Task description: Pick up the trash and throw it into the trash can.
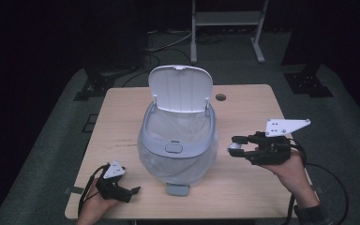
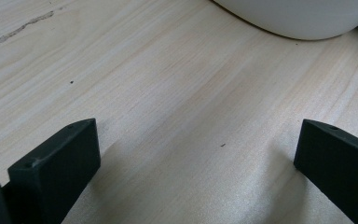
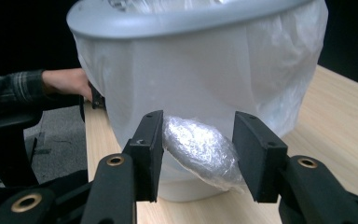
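Note:
A white pedal bin [image 1: 177,140] stands in the middle of the table with its lid [image 1: 180,88] up and a clear bag lining it [image 3: 279,60]. To its right, raised off the table, my right gripper [image 1: 236,146] is shut on a crumpled ball of foil [image 3: 200,151], which its two pads pinch from both sides [image 1: 235,146]. My left gripper [image 1: 133,191] rests low on the tabletop at the front left, open [image 2: 196,149], with bare wood between its jaws and the bin's base [image 2: 303,18] just ahead of it.
The bin's pedal [image 1: 178,189] sticks out toward the table's front edge. The wooden table [image 1: 248,187] has a cable hole [image 1: 221,97] behind the bin. A metal stand [image 1: 227,21] is on the dark floor beyond. A person's sleeve and hand [image 3: 51,84] show past the bin.

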{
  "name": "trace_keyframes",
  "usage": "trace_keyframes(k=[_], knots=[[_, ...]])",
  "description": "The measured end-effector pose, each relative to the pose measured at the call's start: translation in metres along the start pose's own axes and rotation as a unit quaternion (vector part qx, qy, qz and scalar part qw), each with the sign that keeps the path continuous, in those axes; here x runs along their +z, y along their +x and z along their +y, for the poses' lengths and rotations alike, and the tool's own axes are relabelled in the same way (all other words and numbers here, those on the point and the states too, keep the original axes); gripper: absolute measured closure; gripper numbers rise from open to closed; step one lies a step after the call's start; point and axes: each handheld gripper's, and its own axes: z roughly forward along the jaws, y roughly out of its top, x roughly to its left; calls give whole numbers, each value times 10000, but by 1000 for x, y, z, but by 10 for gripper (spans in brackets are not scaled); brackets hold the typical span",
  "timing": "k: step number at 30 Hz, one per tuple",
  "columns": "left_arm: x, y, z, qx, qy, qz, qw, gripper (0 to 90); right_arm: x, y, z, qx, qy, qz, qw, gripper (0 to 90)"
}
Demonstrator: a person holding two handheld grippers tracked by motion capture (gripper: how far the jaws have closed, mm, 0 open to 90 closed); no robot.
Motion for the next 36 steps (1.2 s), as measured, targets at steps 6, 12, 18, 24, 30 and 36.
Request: trace_keyframes(k=[6, 12, 18, 24, 30, 36], knots=[[0, 0, 0, 0, -8, 2, 10000, 0, -1, 2, 14, -96, -74, 14, 9999, 533], [0, 0, 0, 0, -9, 2, 10000, 0, -3, 5, 32, -188, -140, 34, 9997, 532], [0, 0, 0, -2, -9, 3, 10000, 0, -2, 8, 47, -270, -209, 83, 9994, 532], [0, 0, 0, -3, -9, 2, 10000, 0, 4, 11, 61, -342, -262, 150, 9990, 532], [0, 0, 0, 0, -8, 2, 10000, 0, 11, 13, 76, -409, -313, 194, 9985, 532], [0, 0, 0, -3, -9, 2, 10000, 0, 19, 13, 89, -461, -358, 244, 9980, 532]])
